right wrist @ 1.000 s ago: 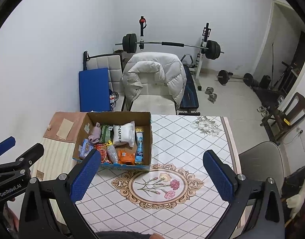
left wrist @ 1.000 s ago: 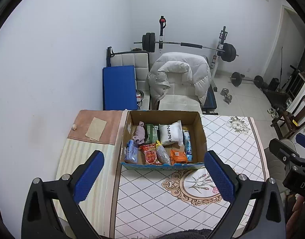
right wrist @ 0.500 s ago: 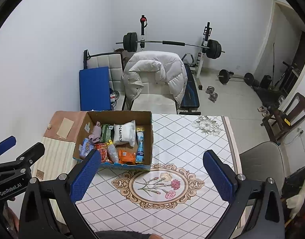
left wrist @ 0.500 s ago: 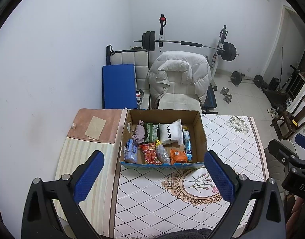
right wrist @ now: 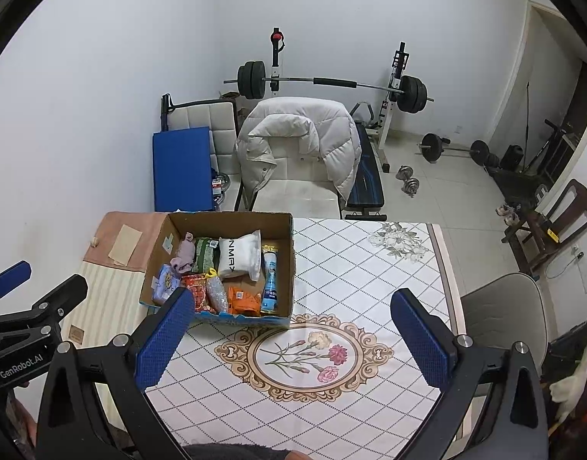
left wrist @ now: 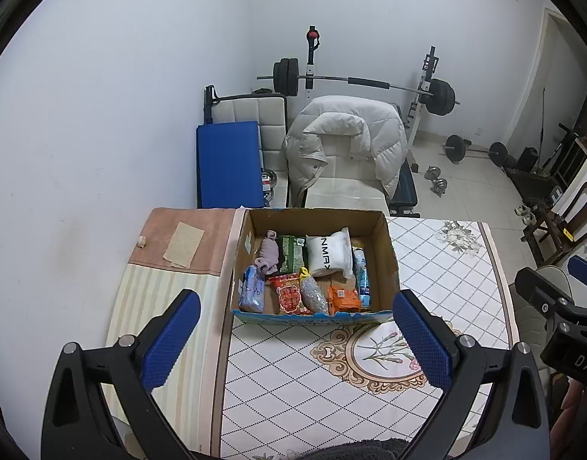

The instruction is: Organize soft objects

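Even, soft indoor light, sharp focus, strong fisheye bending and dark corners.

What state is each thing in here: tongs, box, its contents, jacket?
Left tongs: open, empty, held above the table.
Right tongs: open, empty, held above the table.
Box: flaps open, upright on the table.
White pouch: lying in the box, sealed.
Pink cloth: bunched, in the box.
Blue bottle: lying down in the box.
Jacket: draped over a chair.
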